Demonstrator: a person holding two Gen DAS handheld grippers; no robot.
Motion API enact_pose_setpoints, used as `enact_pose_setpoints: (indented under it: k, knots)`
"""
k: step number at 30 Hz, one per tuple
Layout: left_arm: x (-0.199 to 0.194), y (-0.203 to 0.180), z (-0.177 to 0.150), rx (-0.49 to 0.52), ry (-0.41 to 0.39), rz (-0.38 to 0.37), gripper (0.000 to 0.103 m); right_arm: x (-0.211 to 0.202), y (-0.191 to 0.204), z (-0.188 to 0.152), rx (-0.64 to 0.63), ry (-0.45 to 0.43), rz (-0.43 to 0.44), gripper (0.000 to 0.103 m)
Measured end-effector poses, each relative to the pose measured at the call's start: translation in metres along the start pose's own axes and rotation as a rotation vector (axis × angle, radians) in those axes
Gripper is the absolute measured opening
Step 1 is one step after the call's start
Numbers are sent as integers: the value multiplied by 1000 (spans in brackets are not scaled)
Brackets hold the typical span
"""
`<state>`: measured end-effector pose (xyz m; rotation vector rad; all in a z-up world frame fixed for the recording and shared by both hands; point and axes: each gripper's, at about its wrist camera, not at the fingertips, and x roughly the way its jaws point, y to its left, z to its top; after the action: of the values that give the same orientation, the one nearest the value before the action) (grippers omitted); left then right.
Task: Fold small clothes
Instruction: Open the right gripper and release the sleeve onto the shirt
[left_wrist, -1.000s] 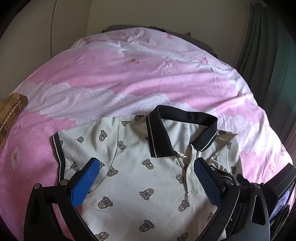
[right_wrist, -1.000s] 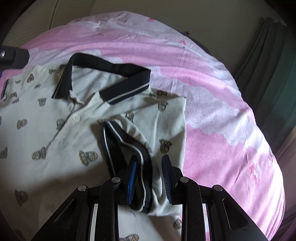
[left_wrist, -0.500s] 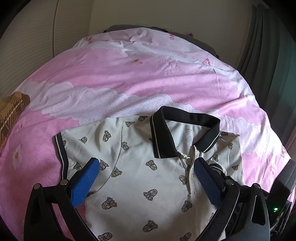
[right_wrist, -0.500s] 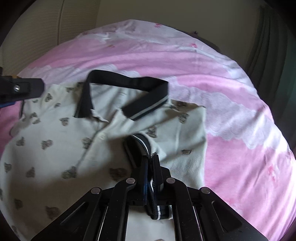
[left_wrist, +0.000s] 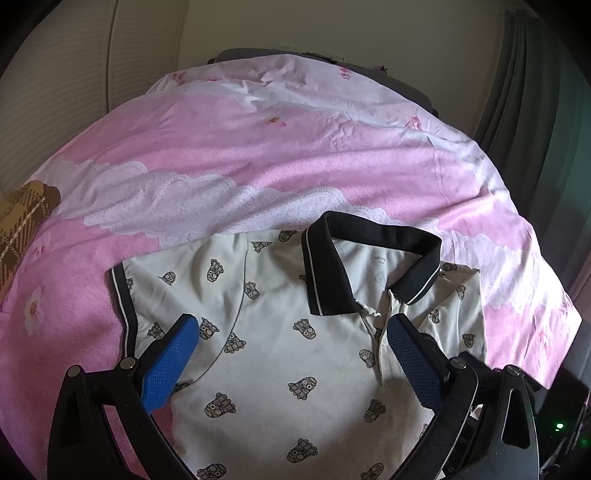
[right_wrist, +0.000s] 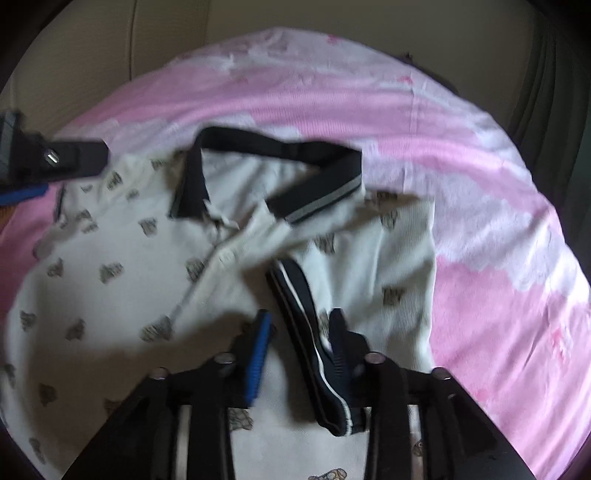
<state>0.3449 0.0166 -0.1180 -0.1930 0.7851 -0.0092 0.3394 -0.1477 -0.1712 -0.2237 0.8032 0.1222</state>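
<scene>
Half a second ago the right gripper (right_wrist: 299, 332) was pinched on the sleeve cuff (right_wrist: 314, 354); now it's parted, cuff dropped lower centre on the polo shirt (left_wrist: 295, 350) to narrow it. Left gripper (left_wrist: 291, 339) hovers wide, unfolded sleeve (left_wrist: 147, 291) mid-left.

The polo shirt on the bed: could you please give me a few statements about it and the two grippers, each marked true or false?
1. The polo shirt lies front up on the pink bedspread. True.
2. Its collar is red. False: it is black with a pale stripe.
3. The left gripper is open above the shirt. True.
4. The right gripper is clamped shut on the collar. False: its fingers stand apart around the folded-in sleeve cuff.
</scene>
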Motion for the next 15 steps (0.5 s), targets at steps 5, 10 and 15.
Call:
enact_pose_setpoints:
  k: [5, 10, 15]
  knots:
    - [3, 2, 0, -2, 4, 8, 103, 7, 9, 13, -41, -19, -14, 40]
    - [6, 7, 1, -6, 9, 18, 103, 27, 13, 19, -42, 16, -48, 39]
    - [7, 11, 0, -12, 13, 20, 103, 37, 7, 17, 13, 30, -52, 10]
